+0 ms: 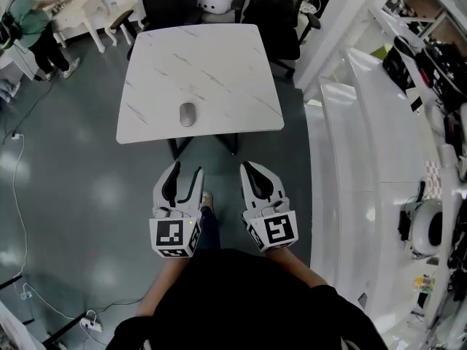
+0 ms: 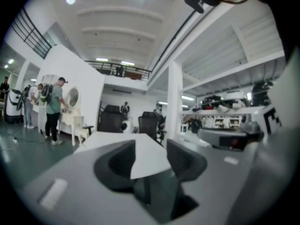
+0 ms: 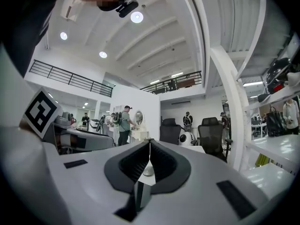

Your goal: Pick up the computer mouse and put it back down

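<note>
"On that white marble-look table [image 1: 219, 64], where's the computer mouse [image 1: 187, 114]?"
"Near the front edge, a little left of centre (both grippers hang well short of it, over the grey floor [image 1: 73, 195])."
"How's the left gripper [image 1: 186, 172]?"
"Jaws apart, nothing between them; only the tabletop shows beyond."
"And the right gripper [image 1: 253, 168]?"
"Tips together, empty. The mouse shows far off through the slit below them."
</note>
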A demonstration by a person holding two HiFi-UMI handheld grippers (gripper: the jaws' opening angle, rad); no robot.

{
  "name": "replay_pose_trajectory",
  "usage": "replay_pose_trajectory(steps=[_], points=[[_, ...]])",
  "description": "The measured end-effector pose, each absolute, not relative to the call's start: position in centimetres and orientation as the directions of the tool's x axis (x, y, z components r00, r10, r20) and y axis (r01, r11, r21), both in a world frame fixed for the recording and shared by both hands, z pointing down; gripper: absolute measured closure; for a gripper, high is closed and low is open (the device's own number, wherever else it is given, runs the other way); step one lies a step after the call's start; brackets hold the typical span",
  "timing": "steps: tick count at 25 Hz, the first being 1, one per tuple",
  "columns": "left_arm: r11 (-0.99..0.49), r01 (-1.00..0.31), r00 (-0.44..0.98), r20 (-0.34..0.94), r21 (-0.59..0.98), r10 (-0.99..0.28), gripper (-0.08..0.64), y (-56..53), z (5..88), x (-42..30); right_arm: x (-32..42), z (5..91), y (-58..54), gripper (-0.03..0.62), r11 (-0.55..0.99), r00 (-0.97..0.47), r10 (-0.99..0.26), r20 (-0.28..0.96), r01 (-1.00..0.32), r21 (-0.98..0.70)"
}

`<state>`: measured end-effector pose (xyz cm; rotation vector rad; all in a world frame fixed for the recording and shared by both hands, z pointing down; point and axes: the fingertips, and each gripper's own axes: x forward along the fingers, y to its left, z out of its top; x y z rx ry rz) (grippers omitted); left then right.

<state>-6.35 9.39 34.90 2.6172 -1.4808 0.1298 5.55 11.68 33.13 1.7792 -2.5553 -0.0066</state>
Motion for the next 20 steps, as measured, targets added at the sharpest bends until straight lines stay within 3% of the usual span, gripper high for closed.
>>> replay_pose_trajectory(steps=[20], points=[[-0.558,-0.822,0.567,0.258,0.114,-0.783,0.328,-10.5,40.6,-6.5,3.4,37.3,-7.8,0.574,0.29,-0.286,-0.946,0.154,-0.957,0.005]])
